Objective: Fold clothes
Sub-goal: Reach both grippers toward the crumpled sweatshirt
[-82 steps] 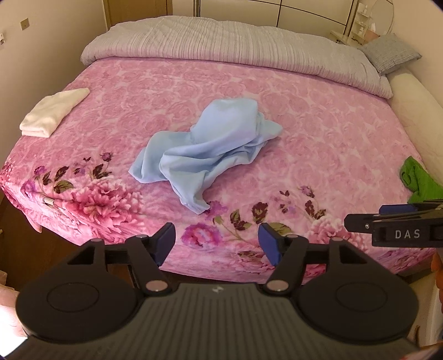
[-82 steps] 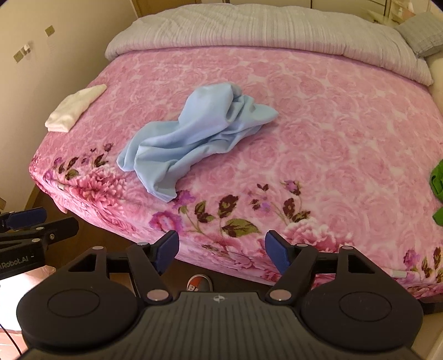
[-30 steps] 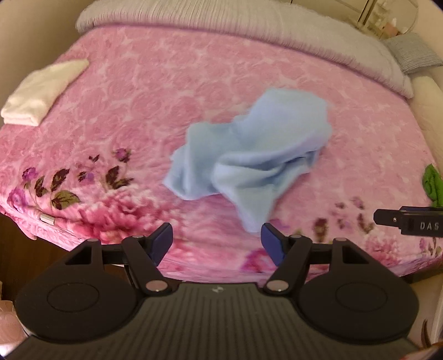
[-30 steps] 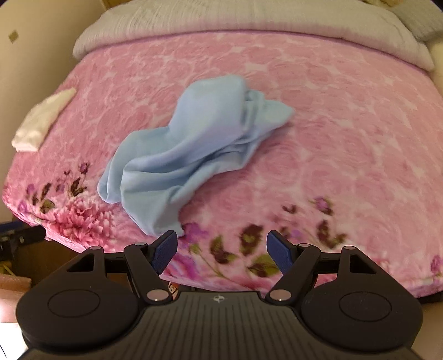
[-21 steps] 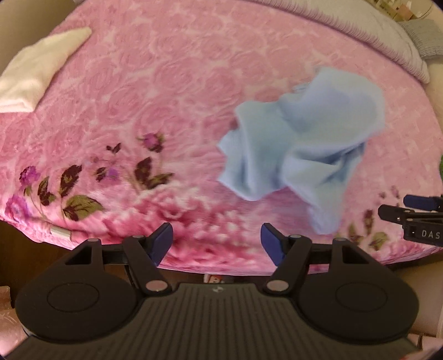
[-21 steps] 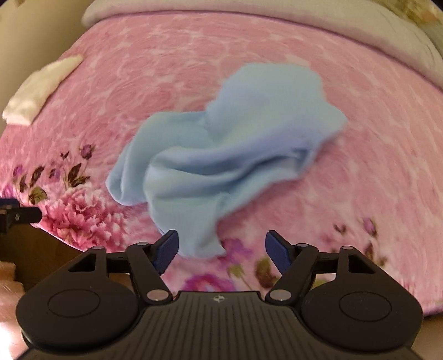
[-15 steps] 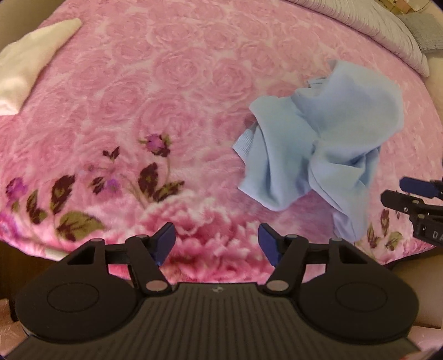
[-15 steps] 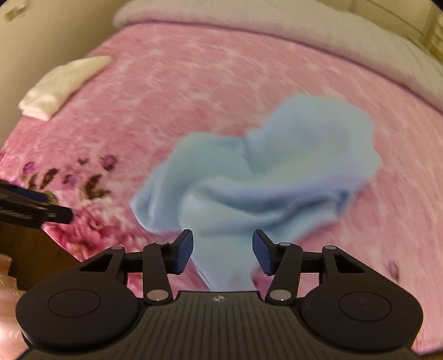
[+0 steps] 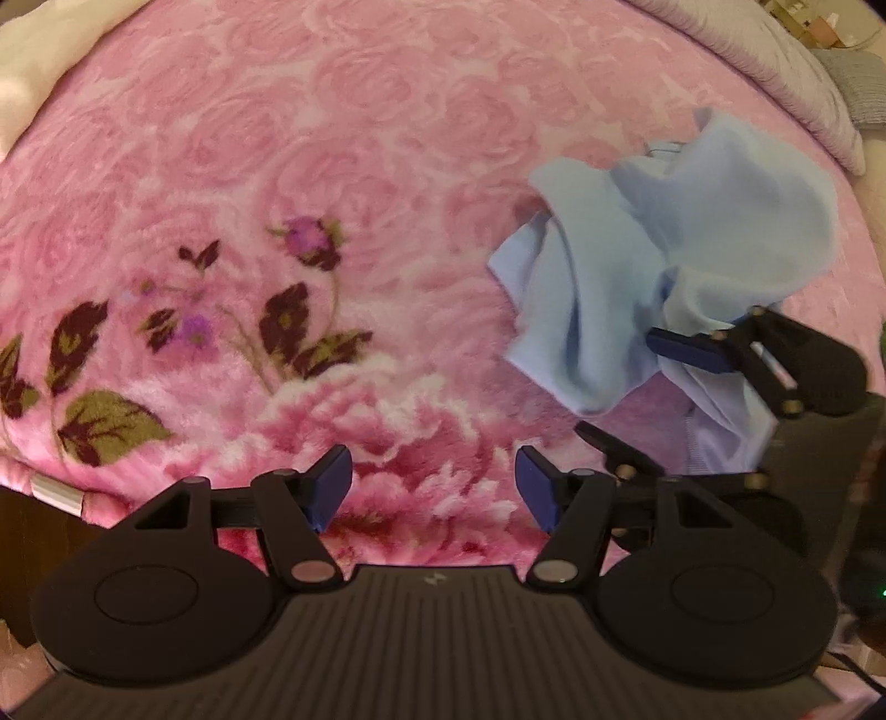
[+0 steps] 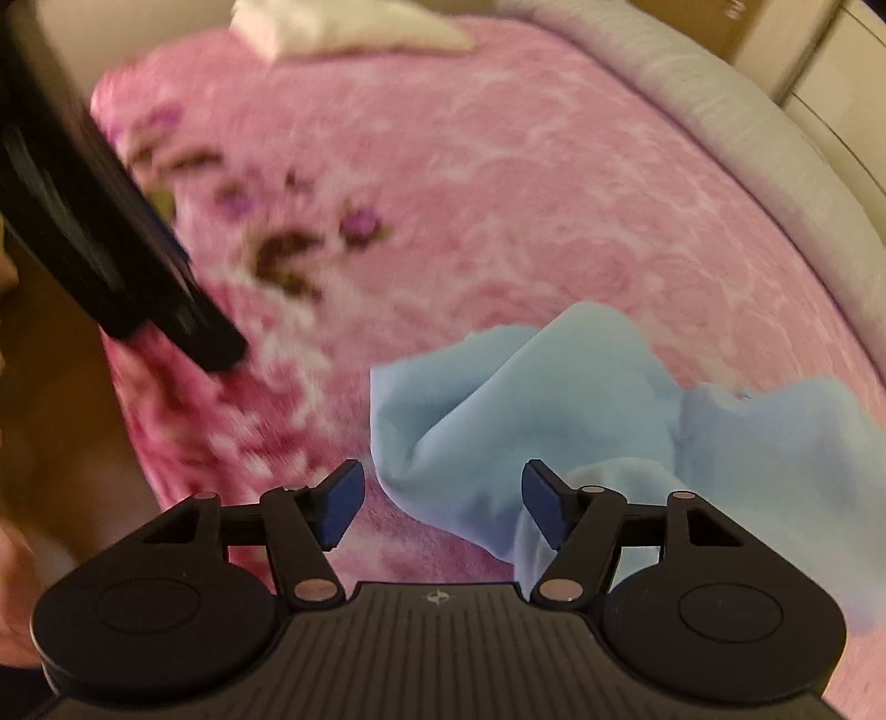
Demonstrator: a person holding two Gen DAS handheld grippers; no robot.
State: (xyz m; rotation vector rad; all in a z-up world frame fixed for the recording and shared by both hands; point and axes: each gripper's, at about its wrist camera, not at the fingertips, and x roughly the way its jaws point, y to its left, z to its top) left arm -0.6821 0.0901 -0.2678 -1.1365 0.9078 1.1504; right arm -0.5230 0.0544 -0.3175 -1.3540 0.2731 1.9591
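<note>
A crumpled light blue garment (image 9: 653, 266) lies on the pink floral blanket (image 9: 343, 166); it also shows in the right wrist view (image 10: 565, 410). My left gripper (image 9: 432, 487) is open and empty over the blanket's flower print, left of the garment. My right gripper (image 10: 443, 501) is open, low over the garment's near edge, with cloth between and under its fingers. It also shows in the left wrist view (image 9: 637, 387), at the garment's lower right part, jaws apart.
A folded white cloth (image 10: 343, 25) lies at the bed's far left corner. A grey duvet (image 10: 692, 88) covers the head of the bed. The bed's front edge and dark floor lie below my left gripper (image 10: 144, 277), seen at the left.
Both grippers moved closer to the bed and lower. My right gripper swung left onto the garment's near edge. My left gripper stays over the flower print.
</note>
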